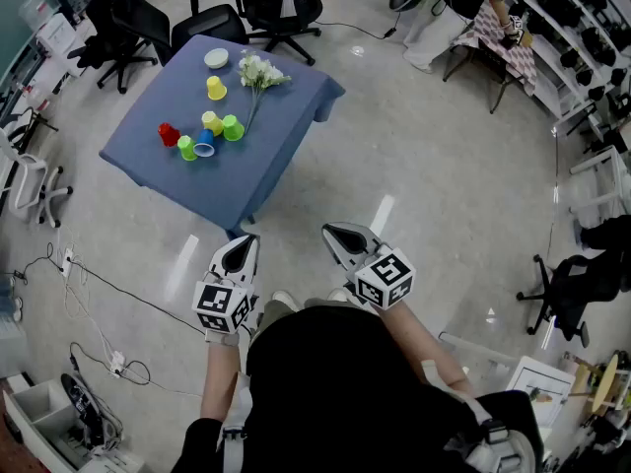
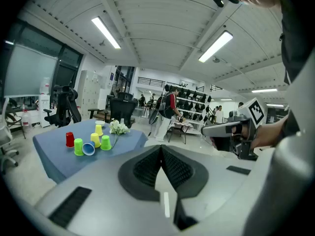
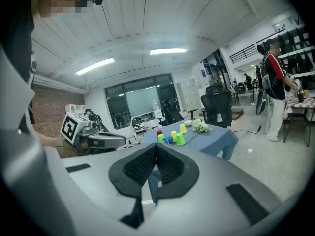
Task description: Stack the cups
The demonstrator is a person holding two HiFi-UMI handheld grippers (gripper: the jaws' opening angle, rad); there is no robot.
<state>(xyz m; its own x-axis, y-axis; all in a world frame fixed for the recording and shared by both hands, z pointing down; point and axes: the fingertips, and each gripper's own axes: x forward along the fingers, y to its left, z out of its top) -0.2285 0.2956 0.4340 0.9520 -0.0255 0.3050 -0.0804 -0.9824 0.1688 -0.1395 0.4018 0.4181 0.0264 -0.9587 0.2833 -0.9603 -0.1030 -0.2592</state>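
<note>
Far off, up and to the left, stands the desk (image 1: 138, 166) with its blue cloth. All the cups are on it, none stacked. I see a red cup (image 1: 168, 133), a left green cup (image 1: 186, 148), a blue cup (image 1: 204, 145) lying on its side, a near yellow cup (image 1: 211, 121) partly hidden behind it, and a right green cup (image 1: 233, 128). They look tiny, so I cannot tell which ones touch. A far yellow cup (image 1: 216, 89) stands alone. Behind it are a white dish (image 1: 217, 59) and white flowers (image 1: 260, 72).

My left gripper (image 1: 246, 244) is over the floor, well away from the desk. Its jaws are closed on nothing. My right gripper (image 1: 335, 235) is the same, jaws closed and empty. My dark shirt hides my legs.
</note>
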